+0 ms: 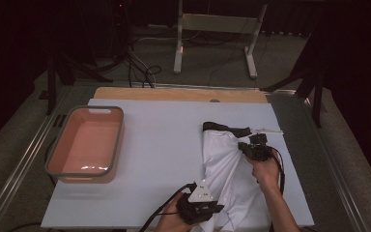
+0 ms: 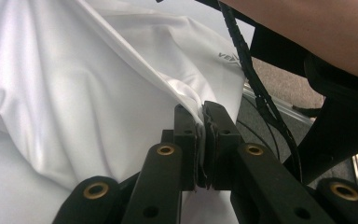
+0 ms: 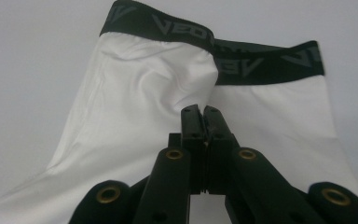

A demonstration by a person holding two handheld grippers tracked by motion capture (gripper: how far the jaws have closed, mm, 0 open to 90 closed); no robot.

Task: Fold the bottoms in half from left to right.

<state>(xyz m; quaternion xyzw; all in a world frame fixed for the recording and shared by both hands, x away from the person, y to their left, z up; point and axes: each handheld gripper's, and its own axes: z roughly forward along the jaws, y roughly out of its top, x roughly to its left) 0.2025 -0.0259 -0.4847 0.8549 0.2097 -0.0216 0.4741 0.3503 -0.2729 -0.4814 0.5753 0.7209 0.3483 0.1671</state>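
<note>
A white garment with a black lettered waistband lies bunched on the right half of the white table. My left gripper is at the garment's near end by the table's front edge. Its jaws are shut on a fold of the white cloth, with the left gripper pinching a seam edge. My right gripper sits just below the waistband, on the garment's right side. The right gripper is shut on a gathered pucker of white fabric under the waistband.
A salmon tub with a grey rim stands empty at the table's left. A wooden strip runs along the far edge. A thin white strip lies beside the waistband. A metal stand is on the floor beyond.
</note>
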